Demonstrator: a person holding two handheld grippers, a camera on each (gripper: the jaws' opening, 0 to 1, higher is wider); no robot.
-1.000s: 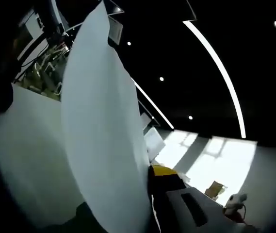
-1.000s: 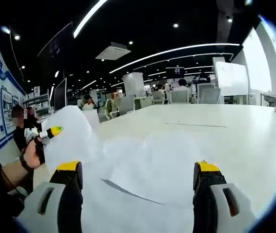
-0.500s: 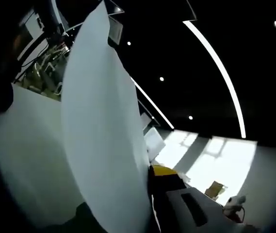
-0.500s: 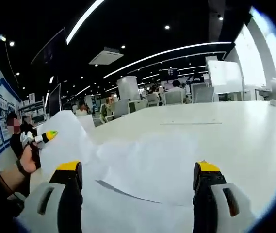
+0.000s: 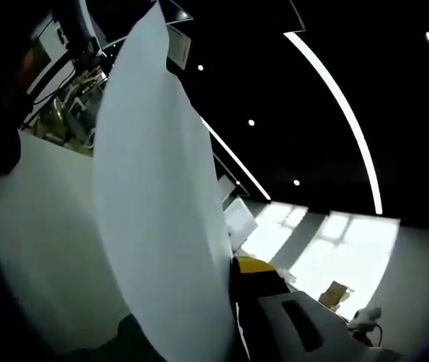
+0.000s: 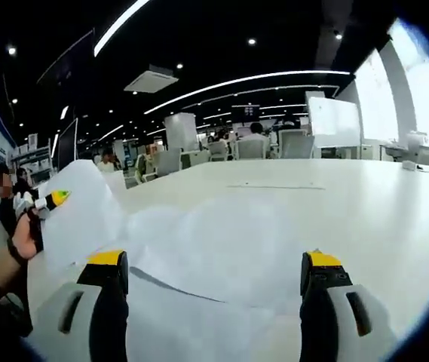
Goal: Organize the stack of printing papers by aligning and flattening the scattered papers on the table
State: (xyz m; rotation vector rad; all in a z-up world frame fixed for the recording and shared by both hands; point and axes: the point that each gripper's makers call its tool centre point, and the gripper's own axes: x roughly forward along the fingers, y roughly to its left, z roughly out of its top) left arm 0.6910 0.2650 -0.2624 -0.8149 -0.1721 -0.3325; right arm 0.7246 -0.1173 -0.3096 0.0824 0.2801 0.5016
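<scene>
Papers (image 6: 214, 249) are lying fanned and unaligned on the white surface (image 6: 365, 204). Left tongs (image 6: 54, 199) are pinching one raised sheet (image 5: 161, 226); right tongs (image 6: 214, 275) are hovering wide above the pile. Lifted sheet is bowing, risking a crease or slip if pulled.

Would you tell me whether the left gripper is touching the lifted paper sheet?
Touching: the left gripper view shows the sheet rising from beside the left gripper's yellow-tipped jaw, clamped.

white papers (image 6: 222, 249), white table (image 6: 365, 204), yellow-tipped grey-and-black right gripper (image 6: 218, 279), yellow-tipped left gripper (image 6: 48, 202), black ceiling (image 6: 222, 38)
</scene>
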